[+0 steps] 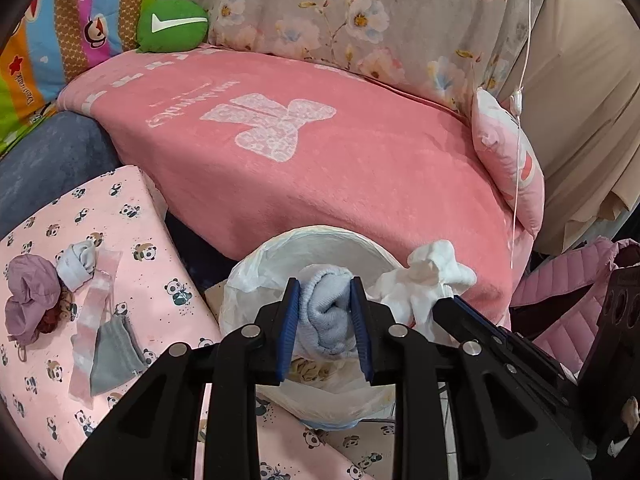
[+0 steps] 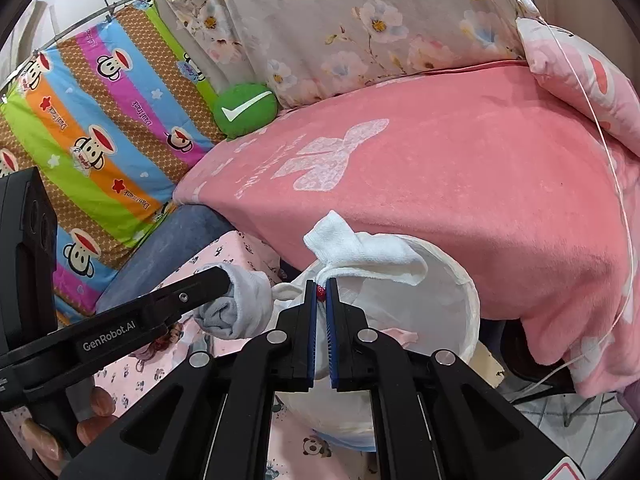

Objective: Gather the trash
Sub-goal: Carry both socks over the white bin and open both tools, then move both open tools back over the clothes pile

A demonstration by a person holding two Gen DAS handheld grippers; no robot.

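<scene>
The left hand-held gripper (image 1: 325,312) is clamped on a rolled pale blue-grey sock (image 1: 326,314), its blue-padded fingers (image 1: 292,312) pressed against both sides of the bundle. It holds the sock right over the mouth of a round white bin lined with a thin white plastic bag (image 1: 248,276), which stands at the foot of a bed covered by a salmon-pink fleece blanket (image 1: 320,168). Just beside it, the right hand-held gripper (image 2: 321,294) is nearly closed on a white cloth sock (image 2: 360,252), pinching it at a small red spot between the tips; the sock flops over the near rim of the same bin (image 2: 460,292).

To the left lies a pink cushion printed with pandas (image 1: 132,240). On it sit a crumpled mauve cloth (image 1: 28,292), another small pale blue bundle (image 1: 78,264), a pink striped strip (image 1: 94,320) and a grey face mask (image 1: 114,356). A round green pillow with a white tick (image 1: 174,24) rests at the far corner of the bed.
</scene>
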